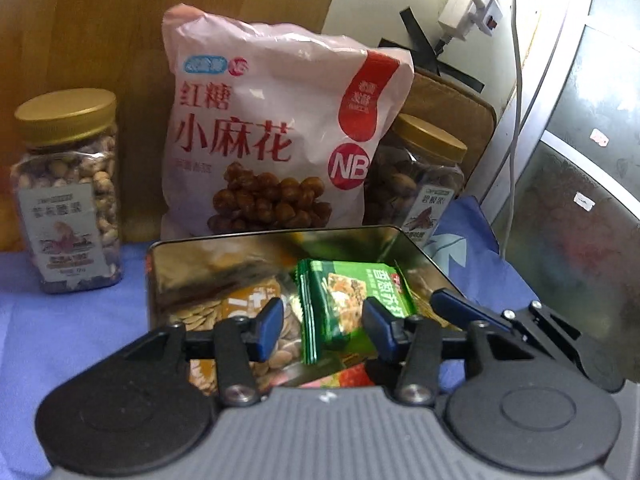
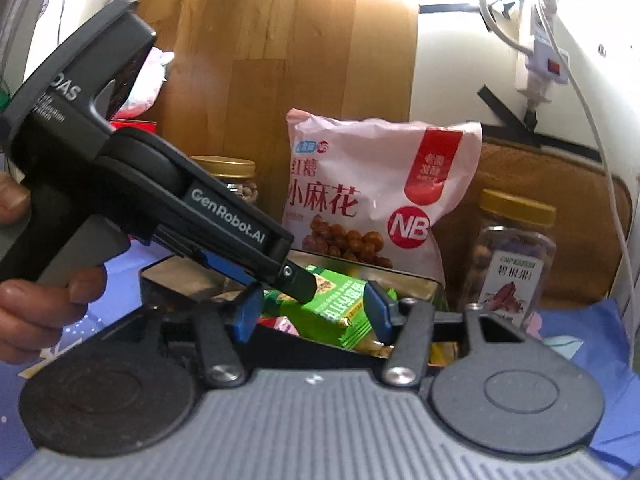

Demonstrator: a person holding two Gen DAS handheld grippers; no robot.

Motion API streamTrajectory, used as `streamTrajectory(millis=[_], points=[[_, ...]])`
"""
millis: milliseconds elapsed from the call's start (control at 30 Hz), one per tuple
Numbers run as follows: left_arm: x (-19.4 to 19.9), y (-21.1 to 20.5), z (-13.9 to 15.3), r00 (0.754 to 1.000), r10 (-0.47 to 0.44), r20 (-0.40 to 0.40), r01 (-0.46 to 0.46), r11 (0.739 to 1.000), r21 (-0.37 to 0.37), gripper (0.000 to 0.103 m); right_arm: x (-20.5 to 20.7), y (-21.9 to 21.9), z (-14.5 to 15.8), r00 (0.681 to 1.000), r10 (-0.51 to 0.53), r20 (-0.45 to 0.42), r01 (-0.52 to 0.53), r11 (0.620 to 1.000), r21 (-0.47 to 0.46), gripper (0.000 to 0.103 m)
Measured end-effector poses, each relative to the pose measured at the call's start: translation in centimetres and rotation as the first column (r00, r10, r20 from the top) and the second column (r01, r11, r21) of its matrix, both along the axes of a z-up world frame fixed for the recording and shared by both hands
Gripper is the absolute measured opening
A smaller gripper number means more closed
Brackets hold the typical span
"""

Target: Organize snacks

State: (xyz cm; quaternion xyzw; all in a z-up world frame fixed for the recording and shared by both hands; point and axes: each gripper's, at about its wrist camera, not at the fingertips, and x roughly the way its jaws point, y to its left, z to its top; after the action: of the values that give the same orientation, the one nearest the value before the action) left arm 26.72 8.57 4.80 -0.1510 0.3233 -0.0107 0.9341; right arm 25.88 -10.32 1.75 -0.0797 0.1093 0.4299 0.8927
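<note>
Low in the middle of both views sits a shiny rectangular metal tin (image 1: 168,272), already part-filled: a stack of green foil snack packets (image 1: 352,300) stands in it on edge, tilted, over an orange seed packet (image 1: 240,312) and a strawberry-printed one at the near edge. The left gripper (image 1: 324,326) has its blue pads apart on either side of the green stack, not visibly pressing it. In the right wrist view the right gripper (image 2: 312,312) likewise stands spread about the same green packets (image 2: 336,308), and I cannot tell whether either pad touches them. So the small packets look sorted, judging by the tin. Still outside it, behind, stand a pink twisted-dough snack bag (image 1: 280,132), a gold-lidded clear nut jar (image 1: 68,196) at the left and a second gold-lidded jar (image 1: 420,184) at the right.
</note>
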Motion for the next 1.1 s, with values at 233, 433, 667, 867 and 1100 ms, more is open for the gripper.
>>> streamTrajectory(millis=[233,433,667,867,1100], points=[[-5.3,-0.6,2.6,0.996,0.047,0.082,-0.051,0.997,0.05,0.051,-1.6,-1.8,1.0,0.998,-0.006,-0.056,0.01,0.998,0.069,0.058],[-9.8,-2.3,1.4,0.994,0.091,0.053,-0.096,0.99,0.102,0.051,-5.2,-4.4,-0.2,0.987,-0.078,-0.141,0.098,0.986,0.139,0.058],[-13.0,-4.9,-2.5,0.983,0.181,-0.022,-0.171,0.956,0.239,0.055,-7.9,-5.6,-2.0,0.96,-0.171,-0.223,0.205,0.969,0.14,0.058],[-14.5,-5.9,-5.3,0.968,0.246,-0.041,-0.223,0.927,0.301,0.055,-8.7,-7.3,-2.8,0.934,-0.171,-0.313,0.246,0.945,0.218,0.061],[-15.0,-6.3,-5.5,0.955,0.295,-0.022,-0.271,0.901,0.34,0.055,-8.9,-8.0,-3.0,0.929,-0.145,-0.341,0.242,0.934,0.262,0.069]])
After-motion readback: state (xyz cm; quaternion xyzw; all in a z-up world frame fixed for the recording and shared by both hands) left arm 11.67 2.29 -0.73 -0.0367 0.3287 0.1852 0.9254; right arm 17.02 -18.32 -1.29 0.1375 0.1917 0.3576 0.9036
